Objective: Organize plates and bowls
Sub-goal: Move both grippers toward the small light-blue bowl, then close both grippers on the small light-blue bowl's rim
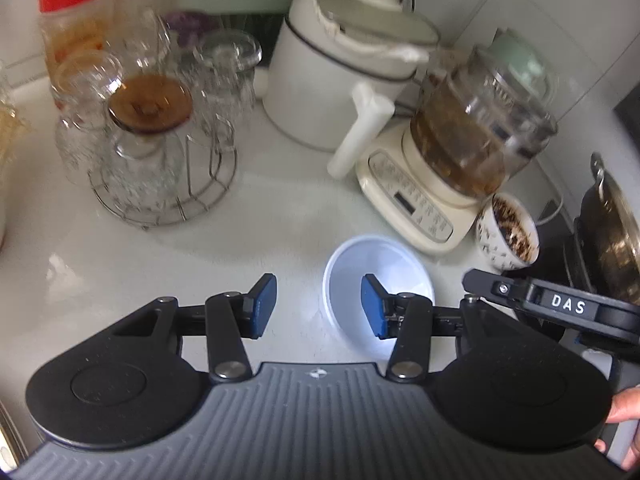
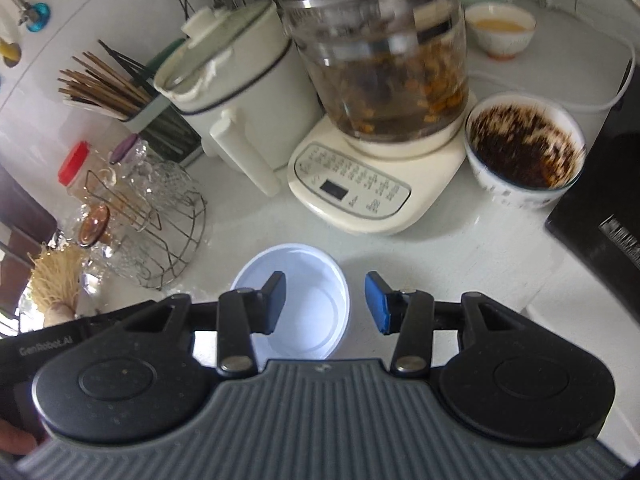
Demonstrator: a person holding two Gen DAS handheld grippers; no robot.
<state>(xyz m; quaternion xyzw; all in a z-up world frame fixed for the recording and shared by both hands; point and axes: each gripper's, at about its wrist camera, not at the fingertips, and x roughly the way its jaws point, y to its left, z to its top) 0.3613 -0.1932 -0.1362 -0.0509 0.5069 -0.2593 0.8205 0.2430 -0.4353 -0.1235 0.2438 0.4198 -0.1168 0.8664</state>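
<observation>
A white plastic bowl stands empty on the white counter, and it also shows in the right wrist view. My left gripper is open above it, with its right finger over the bowl's inside and its left finger outside the rim. My right gripper is open too, with its left finger over the bowl's inside and its right finger outside. A patterned bowl with dark residue stands to the right; it also shows in the right wrist view. The right gripper's body shows at the right of the left wrist view.
A glass kettle on a cream base, a white electric pot, a wire rack of glasses, a red-lidded jar, a chopstick holder, a small bowl with yellow liquid, a black appliance and a steel pan crowd the counter.
</observation>
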